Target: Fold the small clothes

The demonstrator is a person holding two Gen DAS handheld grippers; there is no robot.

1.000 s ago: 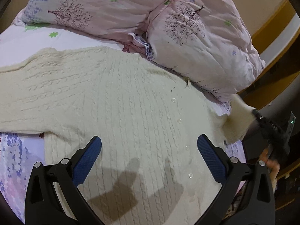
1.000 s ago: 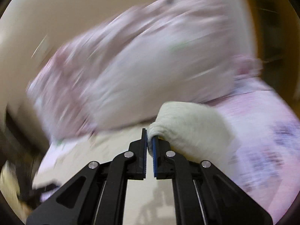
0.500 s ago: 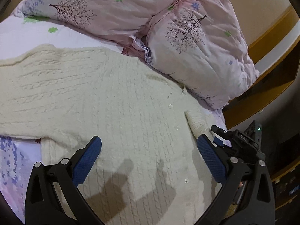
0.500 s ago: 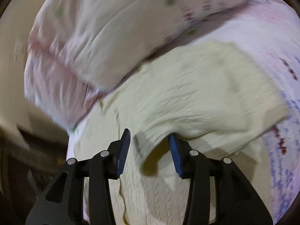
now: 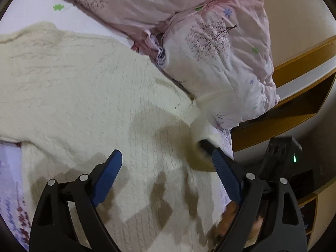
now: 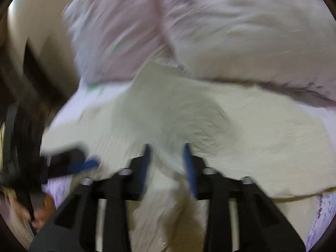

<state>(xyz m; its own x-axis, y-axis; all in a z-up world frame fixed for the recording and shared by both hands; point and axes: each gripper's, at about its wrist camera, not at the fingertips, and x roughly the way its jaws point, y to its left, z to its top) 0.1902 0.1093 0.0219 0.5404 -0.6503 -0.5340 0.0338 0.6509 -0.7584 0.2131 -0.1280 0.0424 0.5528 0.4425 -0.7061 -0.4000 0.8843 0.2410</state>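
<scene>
Right claw (image 6: 167, 159) is opening, blue pads either side of the cream cable-knit cardigan's (image 5: 84, 96) sleeve; left claw (image 5: 168, 178) hovers wide apart, closing, above the cardigan on the bed.

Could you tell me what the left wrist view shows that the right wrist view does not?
Left wrist only: the wooden bed frame, sharp tree prints on the pillows, and the left claw, closing over the cream sweater. Right wrist only: the sleeve between the opening right claw. Both: sweater, pillows, sheet.
</scene>
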